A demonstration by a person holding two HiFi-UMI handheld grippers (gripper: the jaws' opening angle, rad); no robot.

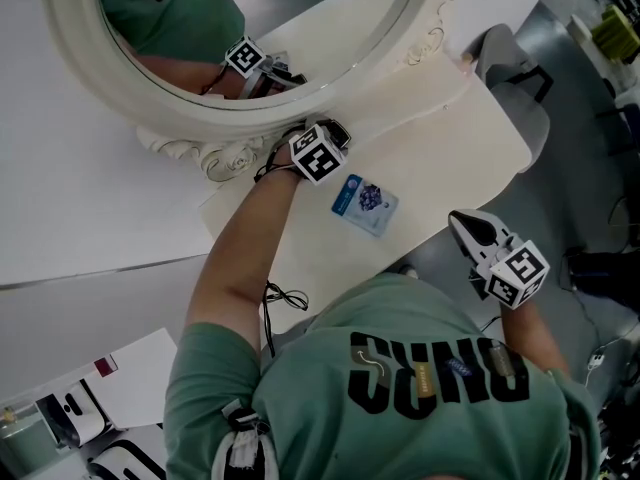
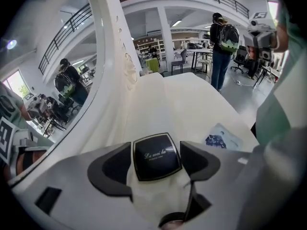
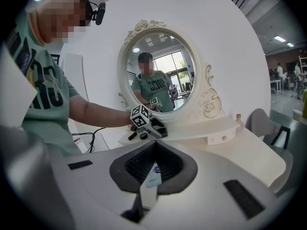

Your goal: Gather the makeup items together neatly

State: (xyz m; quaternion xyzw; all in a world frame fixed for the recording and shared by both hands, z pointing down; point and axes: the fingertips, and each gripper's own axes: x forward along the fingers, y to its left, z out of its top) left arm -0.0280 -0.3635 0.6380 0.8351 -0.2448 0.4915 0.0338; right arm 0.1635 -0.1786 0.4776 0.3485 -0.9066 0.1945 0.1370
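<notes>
A black square compact [image 2: 156,158] sits between the dark pads of my left gripper [image 2: 154,145], which touch both of its sides, close to the foot of the oval mirror [image 1: 90,58]. In the head view the left gripper [image 1: 335,136] is at the back of the cream dressing table [image 1: 450,158]. A white-and-blue sachet [image 1: 364,204] lies flat on the table just in front of it. My right gripper [image 1: 462,226] hangs off the table's front right edge, shut on a thin white-and-blue sachet [image 3: 151,177] seen edge-on between its jaws.
A short black stick [image 3: 130,136] and a small round black item [image 3: 143,135] lie on the table by the left gripper. A grey chair [image 1: 515,88] stands at the table's right end. A black cable [image 1: 285,298] trails over the front edge. A person with a backpack [image 2: 223,42] stands far off.
</notes>
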